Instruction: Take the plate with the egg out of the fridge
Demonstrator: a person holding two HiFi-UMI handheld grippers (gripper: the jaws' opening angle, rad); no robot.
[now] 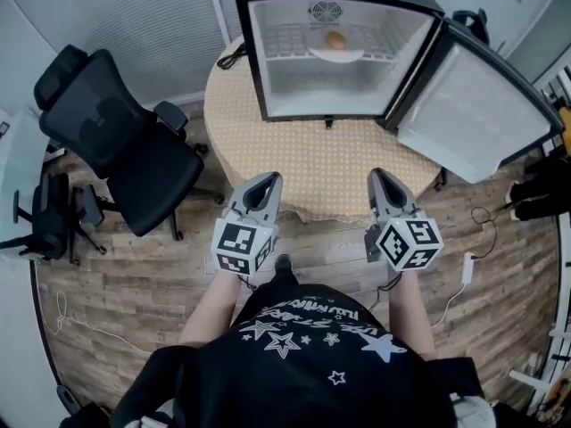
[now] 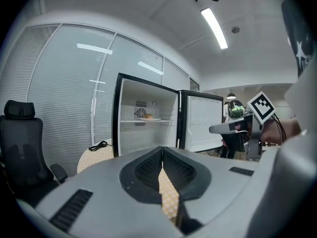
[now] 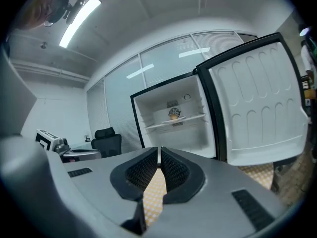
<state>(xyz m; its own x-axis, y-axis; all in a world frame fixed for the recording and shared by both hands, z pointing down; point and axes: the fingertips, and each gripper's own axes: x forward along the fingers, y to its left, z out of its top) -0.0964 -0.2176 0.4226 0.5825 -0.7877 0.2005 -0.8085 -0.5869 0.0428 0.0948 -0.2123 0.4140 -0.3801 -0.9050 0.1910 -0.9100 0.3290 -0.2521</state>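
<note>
A small black fridge [image 1: 259, 61] stands open on a round table, its door [image 1: 477, 119] swung to the right. On its upper shelf lies a white plate [image 1: 335, 53] with a brown egg [image 1: 335, 40] on it. The plate [image 2: 148, 118] and egg [image 3: 174, 115] also show far off in both gripper views. My left gripper [image 1: 270, 182] and right gripper [image 1: 378, 178] hover side by side at the table's near edge, well short of the fridge. Both are shut with nothing between their jaws.
The round table [image 1: 330, 163] has a yellow dotted cloth. A black office chair [image 1: 116, 141] stands to the left of it, a smaller chair [image 1: 49, 221] further left. A black cable [image 1: 234, 56] lies on the table beside the fridge. A white power strip [image 1: 467, 267] lies on the wooden floor.
</note>
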